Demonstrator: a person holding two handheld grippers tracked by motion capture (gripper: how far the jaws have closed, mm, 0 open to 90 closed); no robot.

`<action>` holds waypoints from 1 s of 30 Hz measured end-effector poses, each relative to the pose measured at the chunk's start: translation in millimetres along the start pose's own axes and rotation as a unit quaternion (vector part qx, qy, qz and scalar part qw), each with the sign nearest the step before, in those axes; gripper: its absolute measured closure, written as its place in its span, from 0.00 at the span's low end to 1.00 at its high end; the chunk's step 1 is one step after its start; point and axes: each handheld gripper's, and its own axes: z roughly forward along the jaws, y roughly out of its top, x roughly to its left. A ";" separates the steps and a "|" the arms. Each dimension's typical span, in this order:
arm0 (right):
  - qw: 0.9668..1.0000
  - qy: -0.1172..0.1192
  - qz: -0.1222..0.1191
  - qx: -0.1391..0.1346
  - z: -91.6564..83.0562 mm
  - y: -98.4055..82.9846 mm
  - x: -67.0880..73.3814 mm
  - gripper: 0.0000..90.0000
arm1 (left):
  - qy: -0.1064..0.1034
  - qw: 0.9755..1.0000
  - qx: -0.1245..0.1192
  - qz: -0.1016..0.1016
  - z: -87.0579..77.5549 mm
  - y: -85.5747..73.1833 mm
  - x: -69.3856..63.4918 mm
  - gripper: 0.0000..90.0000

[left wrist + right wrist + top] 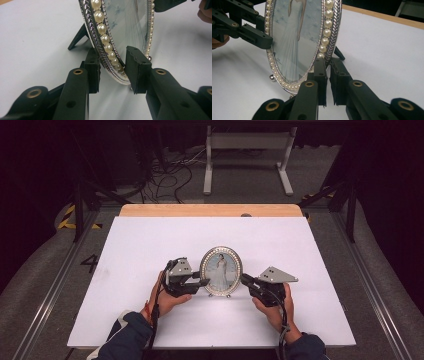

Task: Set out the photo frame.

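Tabletop (150, 250): white, carries everything.
Picture frame (221, 271): oval, long axis upright, standing between both grippers, equally near each.
Left hand-held gripper (112, 68): jaws straddle the frame's edge, one before and one behind; contact uncertain.
Right hand-held gripper (328, 75): jaws nearly together, pinching the opposite rim.

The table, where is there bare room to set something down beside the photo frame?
The white table is bare behind the frame up to the wooden strip, and along both side edges. It is crowded at the front middle: the left gripper and right gripper clamp the frame's two sides there.
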 end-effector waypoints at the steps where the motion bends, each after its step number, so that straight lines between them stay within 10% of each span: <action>1: 1.000 0.002 -0.002 0.005 0.7 -0.4 0.4 0.92 | -0.001 1.000 0.001 0.001 0.0 0.0 0.0 0.73; 30: 0.999 -0.015 -0.030 0.022 1.8 1.8 1.5 0.80 | 0.014 1.000 0.010 0.021 1.6 0.4 -2.9 0.68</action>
